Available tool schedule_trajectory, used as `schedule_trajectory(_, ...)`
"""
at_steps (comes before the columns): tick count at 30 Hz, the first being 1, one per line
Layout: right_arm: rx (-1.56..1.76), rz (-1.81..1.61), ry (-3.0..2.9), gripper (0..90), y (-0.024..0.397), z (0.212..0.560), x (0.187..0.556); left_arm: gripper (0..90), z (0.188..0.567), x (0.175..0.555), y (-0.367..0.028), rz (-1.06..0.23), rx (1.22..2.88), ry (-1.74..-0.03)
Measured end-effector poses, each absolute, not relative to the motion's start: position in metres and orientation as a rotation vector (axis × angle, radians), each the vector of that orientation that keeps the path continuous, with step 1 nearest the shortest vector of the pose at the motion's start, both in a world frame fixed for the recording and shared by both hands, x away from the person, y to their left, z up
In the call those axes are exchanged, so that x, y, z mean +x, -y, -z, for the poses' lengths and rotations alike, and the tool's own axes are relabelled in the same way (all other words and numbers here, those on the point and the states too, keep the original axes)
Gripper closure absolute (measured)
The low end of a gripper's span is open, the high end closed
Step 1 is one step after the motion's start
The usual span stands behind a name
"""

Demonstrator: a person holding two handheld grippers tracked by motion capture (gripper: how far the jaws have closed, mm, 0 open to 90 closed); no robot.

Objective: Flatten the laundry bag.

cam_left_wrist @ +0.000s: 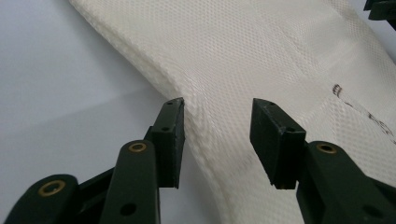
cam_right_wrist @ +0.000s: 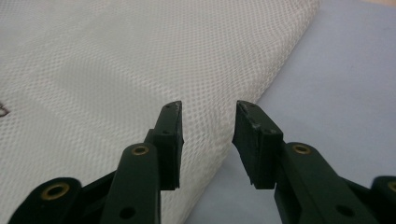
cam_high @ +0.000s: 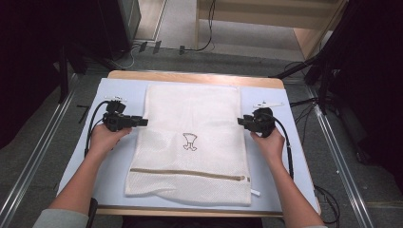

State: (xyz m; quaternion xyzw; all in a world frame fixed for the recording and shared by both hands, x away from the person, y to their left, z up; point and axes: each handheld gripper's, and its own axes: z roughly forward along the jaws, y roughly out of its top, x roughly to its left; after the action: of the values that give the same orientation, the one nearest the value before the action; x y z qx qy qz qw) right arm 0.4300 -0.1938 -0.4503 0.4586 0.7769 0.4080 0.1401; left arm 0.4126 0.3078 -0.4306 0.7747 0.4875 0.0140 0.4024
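Observation:
A white mesh laundry bag [cam_high: 190, 142] lies flat on a pale blue mat [cam_high: 114, 156], with its beige zipper [cam_high: 190, 173] near the front and a small dark drawing [cam_high: 189, 141] at its middle. My left gripper [cam_high: 145, 122] is at the bag's left edge. In the left gripper view the left gripper [cam_left_wrist: 217, 121] stands open, and the bag's [cam_left_wrist: 261, 56] folded edge runs between the jaws without the pads pressing on it. My right gripper [cam_high: 240, 121] is at the right edge. Seen along its own jaws, the right gripper [cam_right_wrist: 208, 123] is open over the bag's [cam_right_wrist: 116, 70] edge.
The mat covers a wooden table [cam_high: 190, 76] whose far edge shows behind the bag. Bare mat [cam_right_wrist: 336, 70] lies to either side of the bag. Metal rails [cam_high: 28, 166] and cables run along the floor on both sides. The person's forearms come in from the front.

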Motion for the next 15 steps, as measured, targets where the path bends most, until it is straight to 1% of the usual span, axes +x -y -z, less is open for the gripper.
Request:
schedule_trajectory(4, 1.297, -1.214, -2.254, 59.0, 0.196, 0.445, 0.401, 53.0, 0.434, 0.393, -0.311, -0.018, 1.975, -1.237)
schedule_trajectory(6, 1.268, -1.221, -2.268, 58.9, 0.196, 0.448, 0.382, 52.7, 0.436, 0.386, -0.310, -0.031, 1.996, -1.241)
schedule_trajectory(10, 1.226, -1.195, -2.298, 57.0, 0.193, 0.455, 0.359, 51.7, 0.441, 0.373, -0.311, -0.021, 2.000, -1.254)
schedule_trajectory(12, 1.226, -1.192, -2.313, 55.1, 0.192, 0.457, 0.354, 51.7, 0.446, 0.370, -0.309, -0.001, 2.026, -1.267)
schedule_trajectory(15, 1.250, -1.159, -2.341, 56.3, 0.190, 0.463, 0.353, 56.3, 0.451, 0.371, -0.304, 0.029, 2.055, -1.272)
